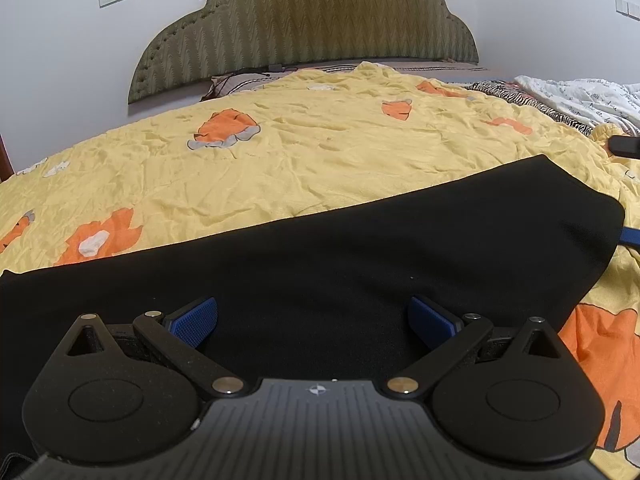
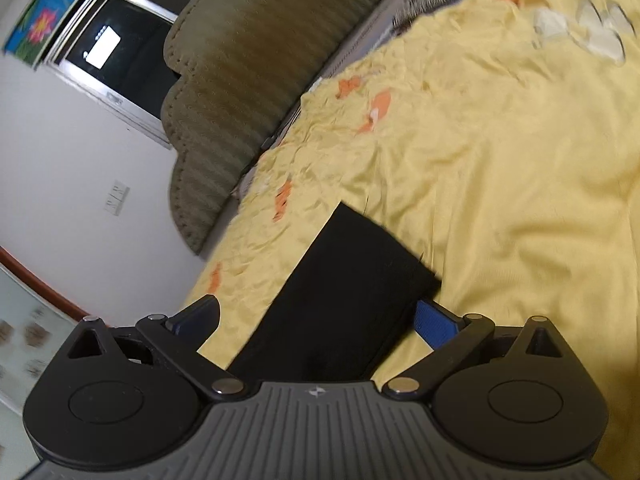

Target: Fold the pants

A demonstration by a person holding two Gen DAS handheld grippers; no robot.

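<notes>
Black pants (image 1: 320, 256) lie flat as a long band across a yellow bedspread (image 1: 304, 152), one end at the right. My left gripper (image 1: 313, 322) hovers over the middle of the pants, open, its blue pads (image 1: 194, 322) spread wide with only cloth beneath them. In the right wrist view the pants (image 2: 340, 300) run away from the camera to a squared end. My right gripper (image 2: 316, 320) stands open above that band, tilted, with nothing between its fingers. A blue tip of the right gripper (image 1: 631, 236) shows past the pants' right end in the left wrist view.
A green padded headboard (image 1: 304, 24) stands against the white wall behind the bed. A white printed quilt (image 1: 584, 96) and a zebra-striped cloth (image 1: 520, 96) lie at the far right. A dark object (image 1: 624, 146) rests near the right edge. A window (image 2: 120, 40) is beyond the headboard.
</notes>
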